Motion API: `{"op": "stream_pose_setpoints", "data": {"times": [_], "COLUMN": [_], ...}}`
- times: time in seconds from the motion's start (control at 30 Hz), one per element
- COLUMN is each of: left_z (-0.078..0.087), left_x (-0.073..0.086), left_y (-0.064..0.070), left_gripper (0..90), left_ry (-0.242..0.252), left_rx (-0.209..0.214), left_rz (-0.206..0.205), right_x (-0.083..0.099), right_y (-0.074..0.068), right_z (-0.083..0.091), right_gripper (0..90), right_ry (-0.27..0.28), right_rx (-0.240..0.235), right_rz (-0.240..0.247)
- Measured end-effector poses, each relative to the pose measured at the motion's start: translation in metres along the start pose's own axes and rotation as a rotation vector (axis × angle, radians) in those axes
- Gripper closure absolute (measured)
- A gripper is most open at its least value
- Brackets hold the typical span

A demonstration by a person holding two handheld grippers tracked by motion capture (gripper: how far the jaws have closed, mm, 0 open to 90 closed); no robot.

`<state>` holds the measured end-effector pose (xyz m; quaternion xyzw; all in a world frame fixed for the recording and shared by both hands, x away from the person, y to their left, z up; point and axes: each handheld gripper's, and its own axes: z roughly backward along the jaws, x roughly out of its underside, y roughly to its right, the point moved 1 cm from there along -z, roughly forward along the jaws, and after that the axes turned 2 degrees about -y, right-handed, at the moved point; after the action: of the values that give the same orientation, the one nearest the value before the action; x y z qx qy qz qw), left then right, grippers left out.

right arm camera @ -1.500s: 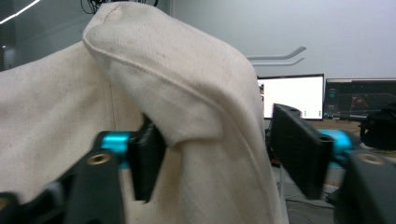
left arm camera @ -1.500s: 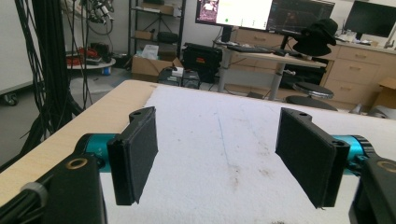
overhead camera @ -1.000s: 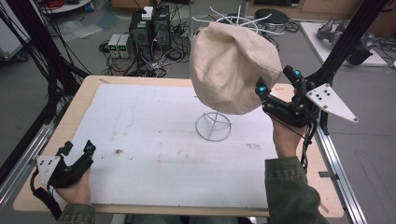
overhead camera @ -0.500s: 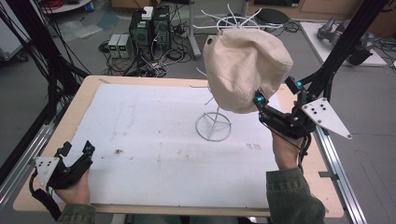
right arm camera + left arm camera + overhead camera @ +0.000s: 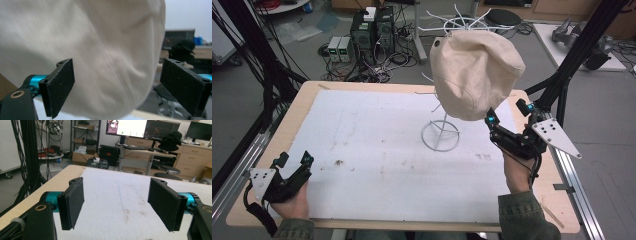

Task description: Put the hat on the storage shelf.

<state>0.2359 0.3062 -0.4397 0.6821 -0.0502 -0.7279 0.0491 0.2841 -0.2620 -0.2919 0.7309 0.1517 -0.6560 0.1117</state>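
Observation:
A beige cloth hat [image 5: 474,75] sits on top of a white wire stand [image 5: 440,136] that rises from the white mat. My right gripper [image 5: 506,114] is just under the hat's lower right edge, open, with nothing between its fingers. In the right gripper view the hat [image 5: 100,50] looms blurred close ahead of the right gripper [image 5: 117,85], whose jaws stand wide apart. My left gripper [image 5: 293,159] rests low at the mat's near left corner, open and empty. In the left gripper view the left gripper [image 5: 120,205] faces across bare mat.
A white mat [image 5: 372,150] covers the wooden table [image 5: 297,107]. Black frame poles [image 5: 582,50] rise at the right and left. Computers and cables [image 5: 372,35] lie on the floor beyond the far edge. A second white wire rack [image 5: 457,20] stands behind the hat.
The hat has shifted right and a little up on the stand. My right gripper went right with it, then dropped slightly below the hat's edge. The left gripper has stayed put.

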Motion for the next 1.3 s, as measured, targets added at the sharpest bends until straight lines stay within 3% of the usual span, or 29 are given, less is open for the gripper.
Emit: {"op": "stream_pose_setpoints", "data": {"times": [0.1, 0.23, 0.67, 0.77, 0.97, 1.3], "left_z": [0.000, 0.000, 0.000, 0.000, 0.000, -0.001], "left_x": [0.000, 0.000, -0.001, -0.001, -0.001, -0.001], "left_y": [0.000, 0.001, 0.002, 0.003, 0.005, 0.006], "left_gripper": [29.3, 29.3, 29.2, 29.2, 29.1, 29.1], "left_ry": [0.000, 0.004, 0.013, 0.017, 0.019, 0.017], "left_rx": [0.000, -0.001, -0.003, -0.004, -0.002, 0.001], "left_rz": [0.000, -0.002, -0.014, -0.026, -0.035, -0.033], "right_x": [0.011, 0.027, 0.067, 0.075, 0.092, 0.109], "right_y": [0.003, 0.009, 0.020, 0.021, 0.020, 0.018], "right_z": [0.003, 0.006, 0.025, 0.029, 0.037, 0.041], "right_gripper": [10.9, 10.9, 10.8, 10.8, 10.8, 10.8], "right_ry": [-0.021, -0.067, -0.144, -0.160, -0.195, -0.229], "right_rx": [0.010, 0.029, 0.104, 0.125, 0.210, 0.255], "right_rz": [0.011, -0.024, 0.002, 0.001, 0.000, 0.021]}}
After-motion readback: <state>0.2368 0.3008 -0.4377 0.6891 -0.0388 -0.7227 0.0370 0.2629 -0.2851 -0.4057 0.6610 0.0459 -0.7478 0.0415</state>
